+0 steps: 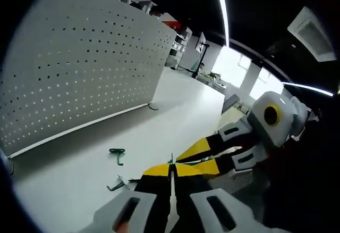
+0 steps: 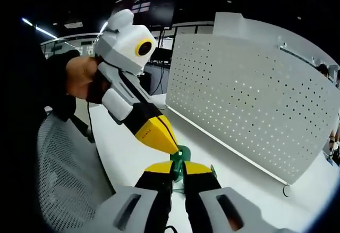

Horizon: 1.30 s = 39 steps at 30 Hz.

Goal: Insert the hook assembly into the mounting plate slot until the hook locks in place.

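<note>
A white perforated mounting plate (image 1: 79, 73) (image 2: 255, 100) stands upright on the white table (image 1: 175, 94). My right gripper (image 2: 179, 172) is shut on a green hook piece (image 2: 183, 156), which sticks up between its yellow tips. My left gripper (image 1: 171, 172) has its yellow jaws pressed together, and its tip (image 2: 171, 148) touches that green piece from the left. In the left gripper view the right gripper (image 1: 183, 157) comes in from the right and meets my tips. A second green hook (image 1: 117, 155) lies on the table below the plate, with a smaller hook part (image 1: 116, 184) nearer to me.
A hand (image 2: 79, 78) holds the left gripper. A grey mesh chair back (image 2: 64, 180) sits beside the table's edge. A small dark loop (image 1: 153, 106) (image 2: 286, 191) lies at the plate's lower corner. Shelves and desks (image 1: 186, 52) stand far behind.
</note>
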Tool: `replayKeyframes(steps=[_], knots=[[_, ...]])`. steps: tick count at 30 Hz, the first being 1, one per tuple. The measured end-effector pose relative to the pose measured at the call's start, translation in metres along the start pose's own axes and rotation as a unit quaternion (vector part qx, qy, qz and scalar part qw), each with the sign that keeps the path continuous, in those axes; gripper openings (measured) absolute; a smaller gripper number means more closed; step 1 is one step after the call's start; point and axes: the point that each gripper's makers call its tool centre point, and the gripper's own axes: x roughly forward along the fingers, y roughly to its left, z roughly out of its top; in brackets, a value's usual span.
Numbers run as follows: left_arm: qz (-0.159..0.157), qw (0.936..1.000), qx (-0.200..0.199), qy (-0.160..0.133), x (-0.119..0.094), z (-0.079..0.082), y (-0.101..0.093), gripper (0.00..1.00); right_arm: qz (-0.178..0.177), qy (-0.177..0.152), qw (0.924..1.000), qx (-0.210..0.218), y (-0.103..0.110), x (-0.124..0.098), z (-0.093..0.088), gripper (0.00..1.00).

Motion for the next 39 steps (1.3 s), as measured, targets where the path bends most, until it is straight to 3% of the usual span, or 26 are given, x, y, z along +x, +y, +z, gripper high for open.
replayKeyframes(steps=[25, 28, 34, 37, 39], knots=[[0.009, 0.9999, -0.012, 0.003, 0.000, -0.002, -0.001, 0.01, 0.007, 0.003, 0.9999, 0.008, -0.001, 0.001, -0.002, 0.01], [0.007, 0.9999, -0.012, -0.004, -0.001, 0.000, -0.002, 0.02, 0.004, 0.001, 0.9999, 0.010, -0.001, 0.000, 0.000, 0.01], [0.005, 0.9992, 0.029, -0.026, -0.004, 0.005, -0.006, 0.02, -0.002, 0.001, 0.9999, 0.010, -0.004, -0.002, 0.003, 0.01], [0.010, 0.9984, 0.039, -0.041, -0.008, 0.010, -0.004, 0.13, -0.006, 0.000, 0.9999, 0.015, -0.006, -0.003, 0.003, 0.01], [0.007, 0.9981, 0.041, -0.045, -0.011, 0.012, -0.004, 0.14, -0.011, 0.002, 0.9998, 0.017, -0.009, -0.004, 0.002, 0.01]])
